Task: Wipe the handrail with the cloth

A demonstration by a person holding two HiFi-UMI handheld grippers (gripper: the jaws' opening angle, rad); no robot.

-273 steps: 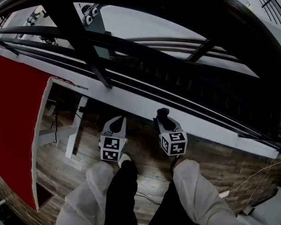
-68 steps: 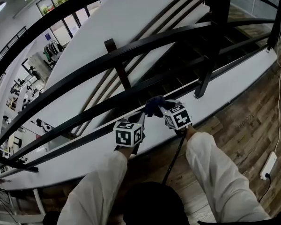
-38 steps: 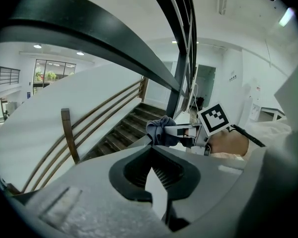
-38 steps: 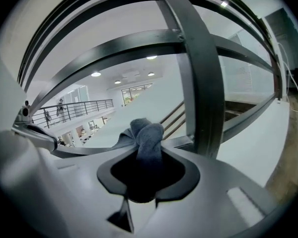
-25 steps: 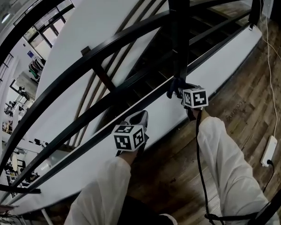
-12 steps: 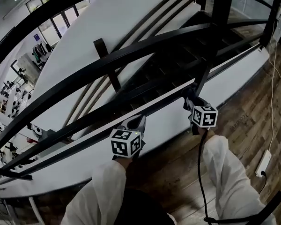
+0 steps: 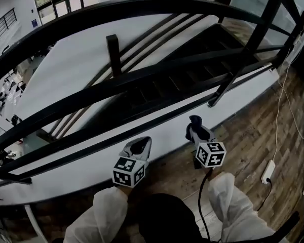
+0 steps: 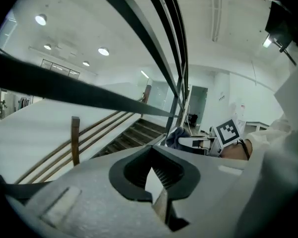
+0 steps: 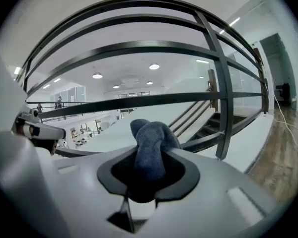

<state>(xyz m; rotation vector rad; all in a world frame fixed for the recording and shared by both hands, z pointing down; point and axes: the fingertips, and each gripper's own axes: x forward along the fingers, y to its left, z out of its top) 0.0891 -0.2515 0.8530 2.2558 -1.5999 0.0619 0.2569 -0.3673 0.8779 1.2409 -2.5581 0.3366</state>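
Steep downward look over a black metal handrail (image 7: 142, 5), curving from the left to the far right above a staircase (image 7: 207, 42). Below the top rail, more black bars (image 7: 91, 96) running at a slant, joined by upright posts (image 7: 113, 52). On the near side of the railing, a white ledge (image 7: 71, 178), then wooden floor (image 7: 248, 135).

Right claw (image 7: 195, 130) clenched on a dark blue cloth (image 7: 195, 121), bunched up and sticking out past the jaws. Held just on the near side of the lowest of the bars, over the white ledge, close to the railing but apart from it. In the right gripper view, the same cloth (image 9: 150, 145) wedged upright in the right claw (image 9: 149, 175), with open air between it and the bars (image 9: 139, 100) beyond.

Left claw (image 7: 140, 147) to the left of the right one, apart from it, also over the ledge and near the lowest bar. In the left gripper view, left claw (image 8: 152, 175) closed, jaws drawn together with only a thin wedge of light between them, gripping nothing. Farther off in that view, the right claw (image 8: 188, 142) with the cloth (image 8: 175, 135) and a marker cube (image 8: 228, 131).

White sleeves (image 7: 99, 214) at the near edge of the head view. On the floor at right, a white power strip (image 7: 268, 171).
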